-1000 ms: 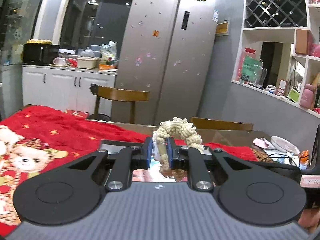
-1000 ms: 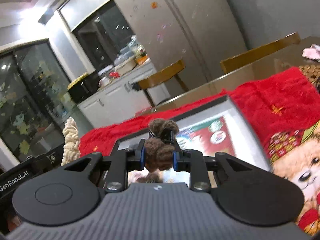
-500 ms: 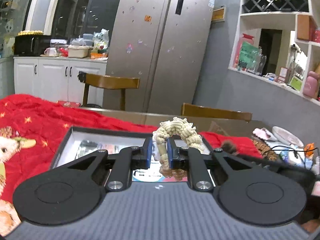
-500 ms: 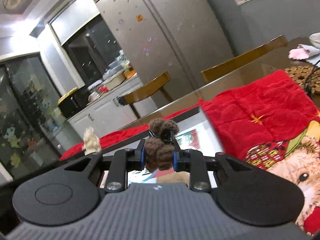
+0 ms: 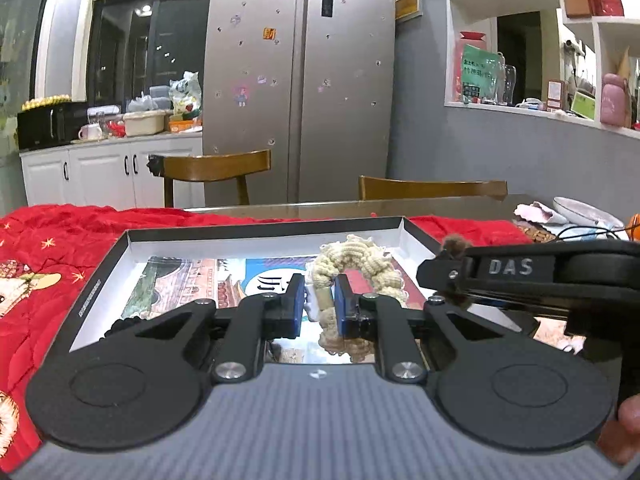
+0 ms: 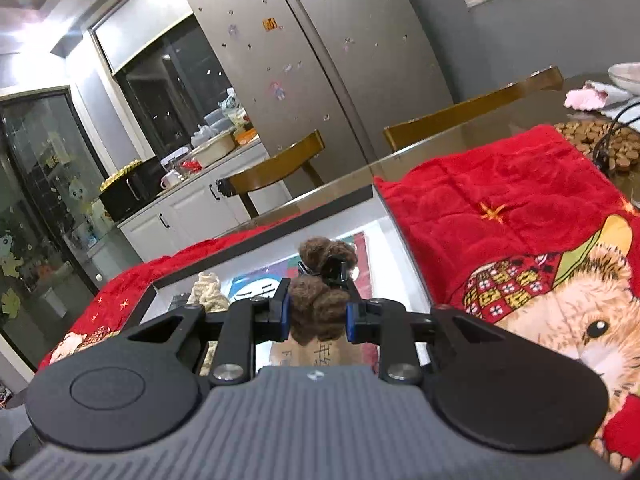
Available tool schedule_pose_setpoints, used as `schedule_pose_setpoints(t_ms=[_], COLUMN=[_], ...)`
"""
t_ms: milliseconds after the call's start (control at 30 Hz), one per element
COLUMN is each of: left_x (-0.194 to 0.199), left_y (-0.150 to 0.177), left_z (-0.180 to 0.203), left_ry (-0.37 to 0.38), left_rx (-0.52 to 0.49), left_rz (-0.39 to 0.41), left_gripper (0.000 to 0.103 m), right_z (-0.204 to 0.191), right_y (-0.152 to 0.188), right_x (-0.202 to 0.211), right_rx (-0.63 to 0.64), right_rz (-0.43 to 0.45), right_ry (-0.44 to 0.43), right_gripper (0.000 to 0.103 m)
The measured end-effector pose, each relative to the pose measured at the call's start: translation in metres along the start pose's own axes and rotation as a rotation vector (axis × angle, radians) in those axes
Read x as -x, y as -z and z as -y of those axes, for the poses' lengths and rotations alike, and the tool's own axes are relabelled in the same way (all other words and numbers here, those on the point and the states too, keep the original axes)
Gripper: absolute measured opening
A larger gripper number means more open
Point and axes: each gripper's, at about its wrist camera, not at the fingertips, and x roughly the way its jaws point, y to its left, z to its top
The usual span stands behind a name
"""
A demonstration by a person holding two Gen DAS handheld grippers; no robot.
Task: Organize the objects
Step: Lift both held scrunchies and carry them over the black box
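My left gripper (image 5: 321, 307) is shut on a cream braided hair clip (image 5: 360, 264), whose arch rises above the blue pads. It hangs just over an open black-rimmed box (image 5: 96, 280) with a white wall and a printed picture on its floor. My right gripper (image 6: 315, 314) is shut on a fuzzy brown hair clip (image 6: 320, 300) above the same box (image 6: 404, 240). In the left wrist view the right gripper (image 5: 444, 270) comes in from the right over the box's right side. The cream clip (image 6: 208, 292) shows at the left in the right wrist view.
The box lies on a red bear-print blanket (image 5: 44, 248) (image 6: 520, 208) over a glass-topped table. Two wooden chairs (image 5: 216, 168) (image 5: 432, 188) stand behind it, before a steel fridge (image 5: 300, 80). A bowl (image 5: 580, 210), pink cloth and cable lie at the table's right.
Both grippers have sunk toward the box, each still holding its clip. The left view now looks into the box from close, and the right gripper has come into it at the right.
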Motion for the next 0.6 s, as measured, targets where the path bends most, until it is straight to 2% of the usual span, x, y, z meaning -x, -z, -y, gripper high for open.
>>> schedule_pose_setpoints(t_ms=[233,600], left_x=[0.011,0.009], left_y=[0.008,0.002], left_z=[0.006,-0.003], left_ry=[-0.014,-0.017], left_rx=[-0.045,-0.009], left_rz=[0.040,-0.004], left_gripper=[0.019,0.019], right_z=[-0.003,-0.007], right_y=[0.002,0.000], right_x=[0.003,0.004], right_rx=[0.012,0.036], right_rz=[0.003,-0.032], right_ry=[-0.006,-0.016], right_gripper=[0.029,0.029])
